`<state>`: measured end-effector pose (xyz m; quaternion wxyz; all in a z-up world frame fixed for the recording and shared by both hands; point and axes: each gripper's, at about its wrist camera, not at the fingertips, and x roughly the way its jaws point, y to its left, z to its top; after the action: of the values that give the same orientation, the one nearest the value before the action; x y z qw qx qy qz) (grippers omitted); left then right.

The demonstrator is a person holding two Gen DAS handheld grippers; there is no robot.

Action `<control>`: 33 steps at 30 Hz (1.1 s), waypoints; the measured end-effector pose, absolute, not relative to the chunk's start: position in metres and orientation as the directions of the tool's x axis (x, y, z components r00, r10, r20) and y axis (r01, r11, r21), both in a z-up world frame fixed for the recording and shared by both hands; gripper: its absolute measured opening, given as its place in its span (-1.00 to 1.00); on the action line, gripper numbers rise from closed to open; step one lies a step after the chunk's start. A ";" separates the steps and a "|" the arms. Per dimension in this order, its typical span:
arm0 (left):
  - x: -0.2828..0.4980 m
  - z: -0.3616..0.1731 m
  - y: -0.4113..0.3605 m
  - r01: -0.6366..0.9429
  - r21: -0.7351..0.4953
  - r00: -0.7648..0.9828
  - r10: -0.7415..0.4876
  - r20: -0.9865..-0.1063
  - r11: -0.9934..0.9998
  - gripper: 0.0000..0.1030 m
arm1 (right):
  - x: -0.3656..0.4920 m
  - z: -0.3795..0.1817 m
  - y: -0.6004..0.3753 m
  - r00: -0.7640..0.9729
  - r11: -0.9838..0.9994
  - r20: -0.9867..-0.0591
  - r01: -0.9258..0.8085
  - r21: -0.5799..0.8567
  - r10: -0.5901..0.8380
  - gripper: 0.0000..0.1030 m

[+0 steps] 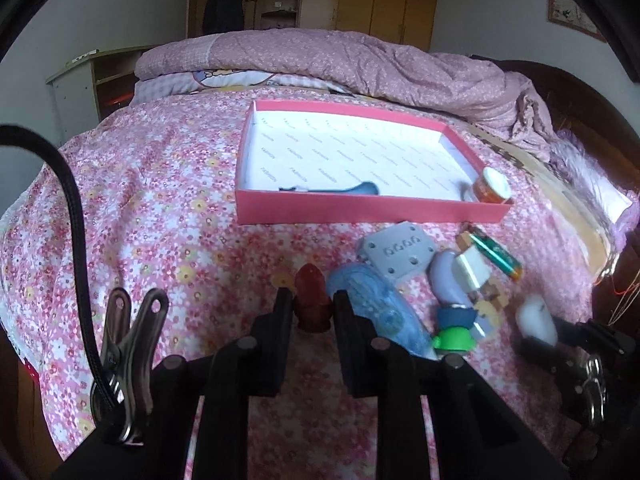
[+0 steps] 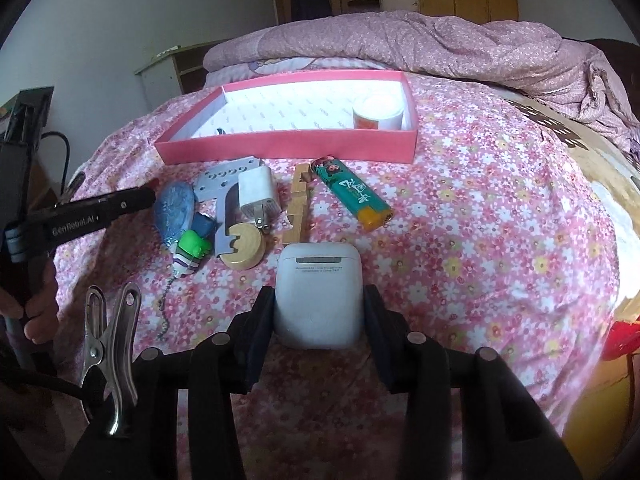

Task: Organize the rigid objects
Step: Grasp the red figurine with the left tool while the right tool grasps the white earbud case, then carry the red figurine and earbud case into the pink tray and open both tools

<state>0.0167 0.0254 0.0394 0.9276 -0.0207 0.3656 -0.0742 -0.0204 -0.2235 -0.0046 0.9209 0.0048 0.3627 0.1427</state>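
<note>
- The pink box [image 2: 288, 145] lies on the flowered bedspread [image 2: 480, 240]; its white lining is printed all over with a small repeated word, too small to read with certainty.
- Inside the pink box, at its right end, stands a small white-lidded jar with an orange label [image 2: 378, 113]; at its near-left part lies a dark blue-grey object [image 1: 356, 189], its kind unclear.
- Just in front of the pink box lies a grey plate with holes [image 2: 230, 178] with "6666" raised on it, a white plug adapter [image 2: 259, 194] and a green lighter with an orange end [image 2: 352, 198] bearing white Chinese characters and a cartoon figure.
- Also in front of the pink box: a wooden puzzle piece [image 2: 298, 208], a round wooden disc [image 2: 244, 250], a blue translucent correction-tape case [image 2: 173, 210] and a green-and-purple toy on a chain [image 2: 191, 252].
- The right tongs [image 2: 319, 304] point towards the pink box and clench a white earbud case [image 2: 319, 292] by its two sides, fine grey print on its back, too small to read.
- The left tongs [image 1: 308, 304] are held low over the bedspread, left of the clutter, and grasp a small reddish-brown object [image 1: 312, 300] between their tips.
- In the right wrist view the left tool's black side reads "GenRobot.AI".
</note>
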 end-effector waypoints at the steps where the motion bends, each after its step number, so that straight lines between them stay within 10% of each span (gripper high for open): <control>1: 0.015 0.042 0.025 0.127 -0.098 0.724 -0.160 -0.671 0.987 -0.58 | -0.021 -0.002 -0.224 0.698 0.958 -0.662 -0.260 0.120 0.272 -0.14; 33: 0.052 0.103 0.002 0.199 -0.115 0.763 -0.227 -0.605 0.973 -0.58 | 0.016 0.069 -0.220 0.754 0.944 -0.575 -0.308 0.118 0.318 -0.14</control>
<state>0.0519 0.0018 0.1028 0.9387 -0.0219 0.3249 -0.1134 0.0157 -0.2198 0.0689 0.9363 0.0080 0.3087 0.1671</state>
